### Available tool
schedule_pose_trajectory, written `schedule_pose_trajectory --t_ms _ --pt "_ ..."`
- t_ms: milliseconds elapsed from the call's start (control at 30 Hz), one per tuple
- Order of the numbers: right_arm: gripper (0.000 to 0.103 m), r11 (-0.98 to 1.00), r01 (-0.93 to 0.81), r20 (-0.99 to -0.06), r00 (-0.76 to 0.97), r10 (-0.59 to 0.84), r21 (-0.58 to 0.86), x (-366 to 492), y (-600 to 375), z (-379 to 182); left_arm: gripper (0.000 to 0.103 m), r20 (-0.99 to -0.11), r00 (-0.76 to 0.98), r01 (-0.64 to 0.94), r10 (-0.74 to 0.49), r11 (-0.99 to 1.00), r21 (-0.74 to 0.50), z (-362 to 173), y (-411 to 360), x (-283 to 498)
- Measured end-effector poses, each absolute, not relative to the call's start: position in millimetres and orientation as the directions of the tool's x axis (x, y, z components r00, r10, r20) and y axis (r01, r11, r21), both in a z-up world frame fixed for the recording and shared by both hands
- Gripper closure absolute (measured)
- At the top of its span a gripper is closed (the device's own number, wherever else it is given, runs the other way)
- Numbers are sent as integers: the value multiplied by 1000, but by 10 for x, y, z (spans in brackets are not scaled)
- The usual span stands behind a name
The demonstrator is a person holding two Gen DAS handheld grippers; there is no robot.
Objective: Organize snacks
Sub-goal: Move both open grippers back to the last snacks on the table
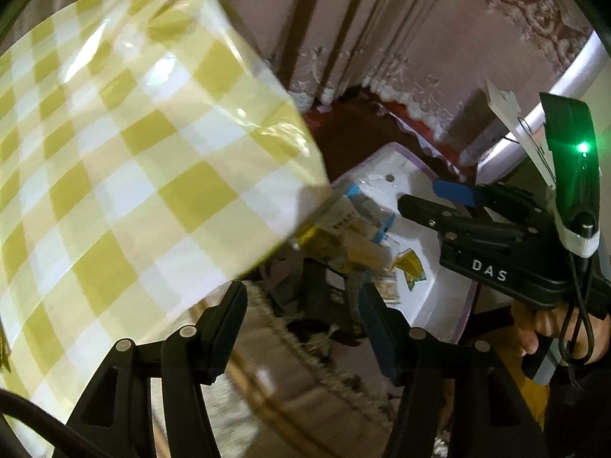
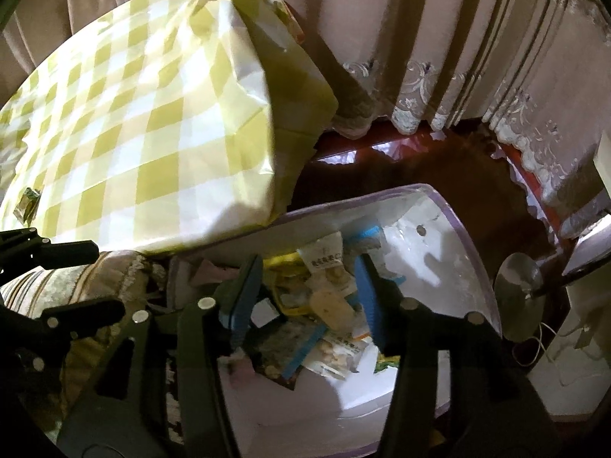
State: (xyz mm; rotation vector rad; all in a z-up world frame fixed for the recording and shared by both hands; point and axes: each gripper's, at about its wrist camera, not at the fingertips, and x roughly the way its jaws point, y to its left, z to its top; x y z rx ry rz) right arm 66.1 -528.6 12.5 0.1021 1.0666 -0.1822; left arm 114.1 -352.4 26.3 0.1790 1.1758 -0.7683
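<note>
A white bin with a purple rim (image 2: 439,267) stands low beside the table and holds a heap of snack packets (image 2: 328,286). My right gripper (image 2: 307,259) hangs over that heap, blue pads apart and pressing on nothing. The left wrist view shows the same bin (image 1: 443,297) and snack packets (image 1: 355,229), with the right gripper (image 1: 418,192) reaching in from the right in a person's hand. My left gripper (image 1: 301,292) is open and holds nothing, just off the table's corner. One small green-gold wrapper (image 2: 26,204) lies on the table.
A table under a yellow-and-white checked cloth (image 1: 133,171) fills the left. Beige curtains (image 2: 420,38) hang behind over a dark red floor (image 2: 420,168). A striped cushion (image 2: 57,286) sits below the table edge. A round metal disc (image 2: 519,297) stands right of the bin.
</note>
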Motion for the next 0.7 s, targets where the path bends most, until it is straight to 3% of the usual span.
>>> schedule_pose_trajectory --t_ms 500,700 --pt "32 999 14 -869 494 22 34 915 -4419 198 42 -861 334 357 -385 897 -262 321 -2187 1231" --pt "32 996 -67 -870 486 79 53 1009 -4054 204 42 -863 427 220 -270 957 -191 311 -1479 1314"
